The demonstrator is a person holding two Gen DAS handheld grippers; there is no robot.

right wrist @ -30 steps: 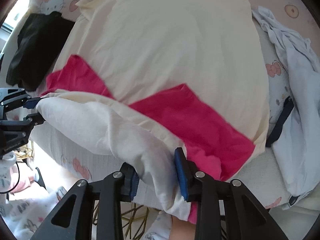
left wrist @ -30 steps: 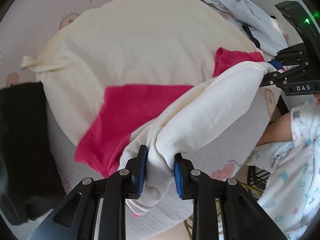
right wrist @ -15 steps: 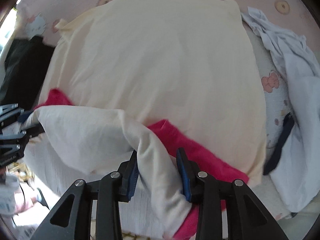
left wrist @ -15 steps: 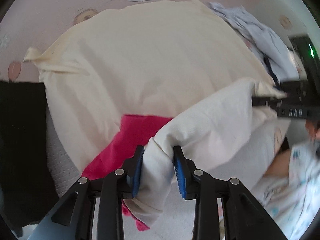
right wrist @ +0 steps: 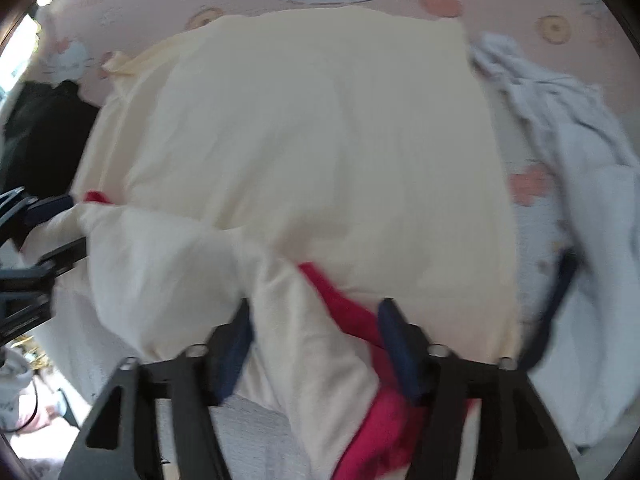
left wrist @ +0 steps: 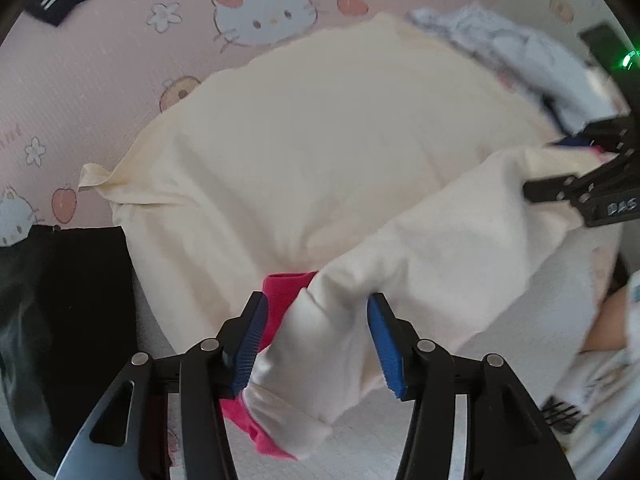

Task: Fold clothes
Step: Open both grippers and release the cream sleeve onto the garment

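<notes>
Change: a second ago a broad pink panel lay bare on the cream garment [left wrist: 320, 152]; now the lifted near hem has travelled toward the far edge of the bed [left wrist: 100, 52] and only slivers of the pink lining [left wrist: 280, 292] show.
Meaning: judged from this, a bottom-to-top fold is well along, the hem not yet laid down.
Left hand-held gripper [left wrist: 316, 340]: jaws part-open yet pinching a bunched corner of the cream hem, pink cloth hanging beneath.
Right hand-held gripper [right wrist: 316, 340]: likewise clamped on the other hem corner, cream and pink together; this view is blurred by motion.
Garment position: spread across the middle of the bed, near hem held raised between both tools.
Neighbours: black clothing [left wrist: 68, 300] at the bed's left edge, pale blue clothing [right wrist: 580, 200] at its right edge.
</notes>
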